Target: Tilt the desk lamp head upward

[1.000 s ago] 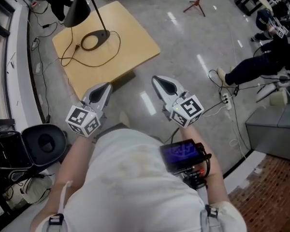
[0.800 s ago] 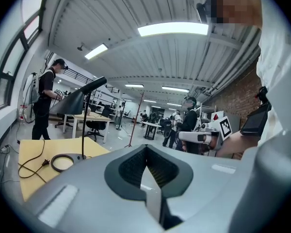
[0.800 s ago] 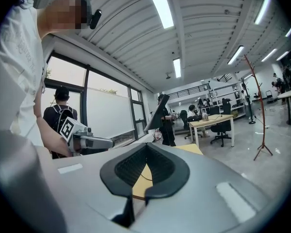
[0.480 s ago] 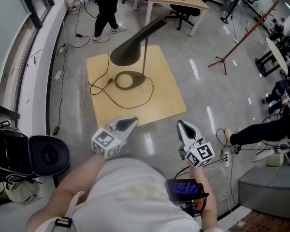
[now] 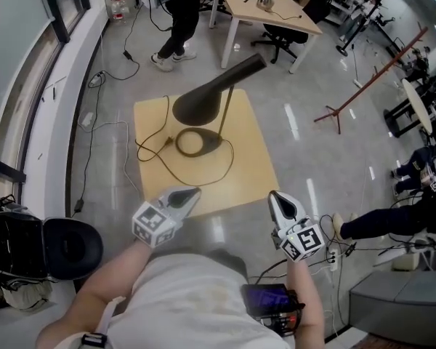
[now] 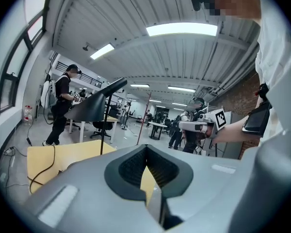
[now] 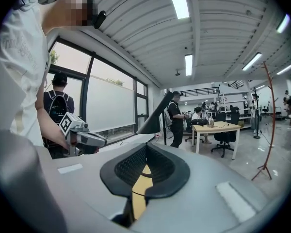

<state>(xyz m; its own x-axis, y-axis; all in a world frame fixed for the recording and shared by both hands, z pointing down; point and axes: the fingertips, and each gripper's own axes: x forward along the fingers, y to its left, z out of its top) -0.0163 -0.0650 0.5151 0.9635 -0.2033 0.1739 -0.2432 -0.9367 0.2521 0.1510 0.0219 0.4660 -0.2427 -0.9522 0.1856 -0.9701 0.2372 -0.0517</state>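
Head view shows a small wooden table (image 5: 258,169) on a grey floor, with the desk lamp (image 5: 232,75) standing on it. Its ring base (image 5: 194,143) sits near the table's middle. A thin stem (image 5: 224,115) rises from the base's right side. The dark cone head (image 5: 196,106) hangs over the far left part of the table, its mouth tipped down. A black cord (image 5: 163,167) runs from the base in loops across the table's left half. The left gripper (image 5: 195,191) is at the table's near edge by the left corner, and the right gripper (image 5: 273,195) is by the near right corner. Both point toward the lamp and are well apart from it. In the left gripper view the jaws are pressed together with nothing between them, and the lamp stands ahead and to the left on the table. The right gripper view shows the same: jaws together and empty, with the head ahead above them. Beyond the table's far side stands a desk (image 5: 276,9) with a person (image 5: 176,17) beside it. Off to the table's right a red stand (image 5: 363,93) leans over the floor.
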